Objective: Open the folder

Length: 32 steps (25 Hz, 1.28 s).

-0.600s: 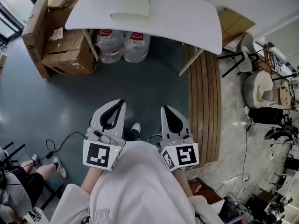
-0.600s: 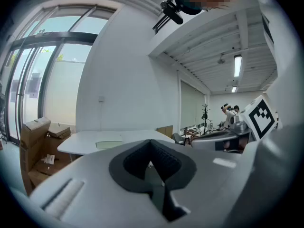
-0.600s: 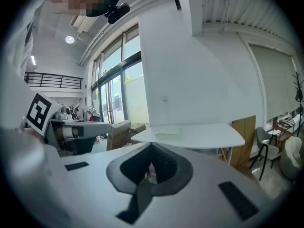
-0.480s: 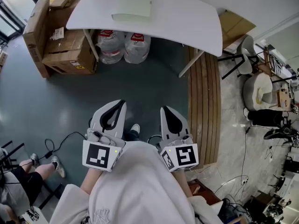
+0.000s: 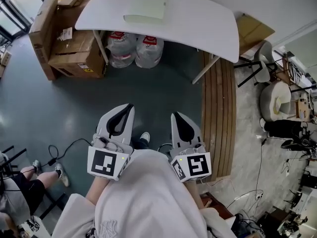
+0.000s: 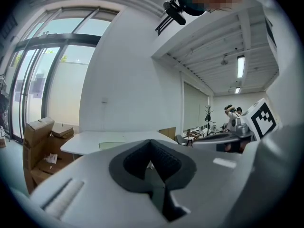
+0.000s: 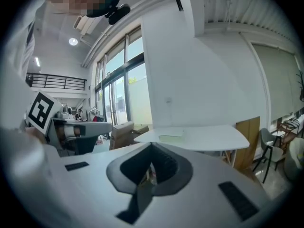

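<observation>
1. The pale green flat folder point(image 5: 144, 9) lies closed on the white curved-edge tabletop point(image 5: 198, 29), toward its far side. It is well apart from both tools, so by my reading the task has not properly begun.
2. The left gripper point(image 5: 128, 109) is clenched with nothing in it. Its own view shows the dark pads meeting at the tips and only the hollow behind them open.
3. The right gripper point(image 5: 177, 116) is likewise pressed shut and empty, its tips together in its own view.
4. Both are held close to the person's waist, side by side and pointing slightly downward toward the table. This looks like a carrying posture for the approach, not a reach.
5. Brown cardboard boxes point(image 5: 69, 43) stand to the table's left, and clear water bottles point(image 5: 133, 48) stand under it.
6. A slatted wooden bench point(image 5: 218, 113) runs along the right. The dark floor straight ahead is probably the easiest way in.
7. The jaws will likely need to part before one can catch the cover's edge.
</observation>
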Each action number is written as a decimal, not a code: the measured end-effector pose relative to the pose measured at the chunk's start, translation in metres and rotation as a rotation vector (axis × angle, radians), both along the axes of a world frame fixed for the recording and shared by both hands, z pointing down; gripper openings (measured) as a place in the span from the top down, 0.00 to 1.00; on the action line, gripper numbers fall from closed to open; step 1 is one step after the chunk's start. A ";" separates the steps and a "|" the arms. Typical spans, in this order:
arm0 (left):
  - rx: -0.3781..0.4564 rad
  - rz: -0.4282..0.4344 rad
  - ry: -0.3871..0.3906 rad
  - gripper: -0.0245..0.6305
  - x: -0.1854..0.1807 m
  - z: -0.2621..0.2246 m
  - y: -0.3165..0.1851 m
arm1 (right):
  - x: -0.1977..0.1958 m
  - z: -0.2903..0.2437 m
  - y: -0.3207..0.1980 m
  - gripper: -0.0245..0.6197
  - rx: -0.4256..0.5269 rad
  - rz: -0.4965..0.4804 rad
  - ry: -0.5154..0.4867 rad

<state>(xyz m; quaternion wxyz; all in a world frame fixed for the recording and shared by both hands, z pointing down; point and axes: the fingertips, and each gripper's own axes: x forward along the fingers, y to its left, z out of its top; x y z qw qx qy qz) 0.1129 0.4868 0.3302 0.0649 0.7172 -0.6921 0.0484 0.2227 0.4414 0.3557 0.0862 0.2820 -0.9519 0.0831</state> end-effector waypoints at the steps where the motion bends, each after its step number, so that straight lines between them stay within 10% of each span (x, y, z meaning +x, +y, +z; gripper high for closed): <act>1: 0.002 -0.001 0.000 0.95 0.000 -0.001 0.000 | 0.001 0.000 0.000 0.95 0.000 0.001 0.001; 19: 0.007 -0.012 0.024 0.95 -0.020 0.001 -0.018 | -0.010 0.002 -0.014 0.95 -0.034 0.011 -0.042; 32: 0.017 0.023 0.046 0.95 -0.104 -0.005 -0.081 | -0.082 -0.012 -0.072 0.95 -0.006 0.055 -0.033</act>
